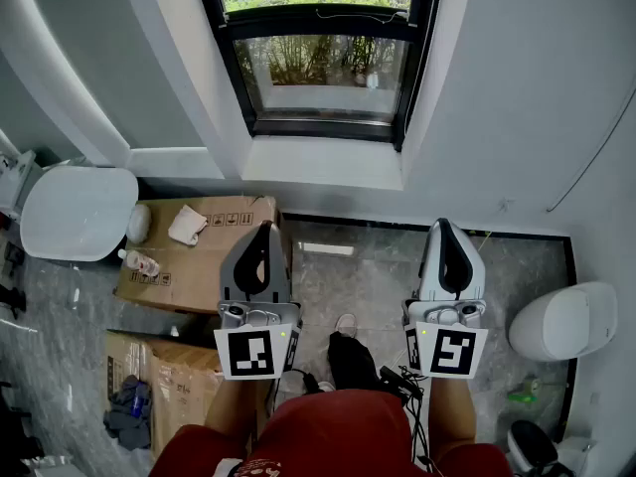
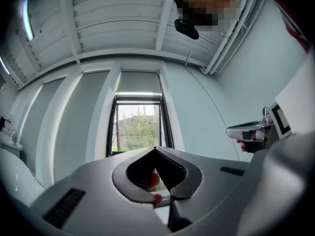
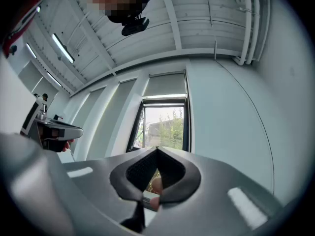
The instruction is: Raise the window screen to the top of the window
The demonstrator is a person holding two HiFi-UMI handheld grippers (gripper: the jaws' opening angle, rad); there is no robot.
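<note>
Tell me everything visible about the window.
The window is tall and narrow, with a black frame that looks like metal. It is set deep in a white wall recess above a white sill. A black crossbar splits its glass, and green trees show through. Nothing touches it.

The window frame (image 1: 323,127) is black around green foliage (image 1: 318,63), with a pale grey window screen (image 2: 138,81) above. The left gripper (image 1: 263,227) and right gripper (image 1: 444,225) are light grey with black-and-white square markers. A brown cardboard box (image 1: 179,266) sits at nine o'clock of the left gripper. The floor (image 1: 368,266) is grey and marbled, and a red garment (image 1: 338,430) shows at six o'clock.
</note>
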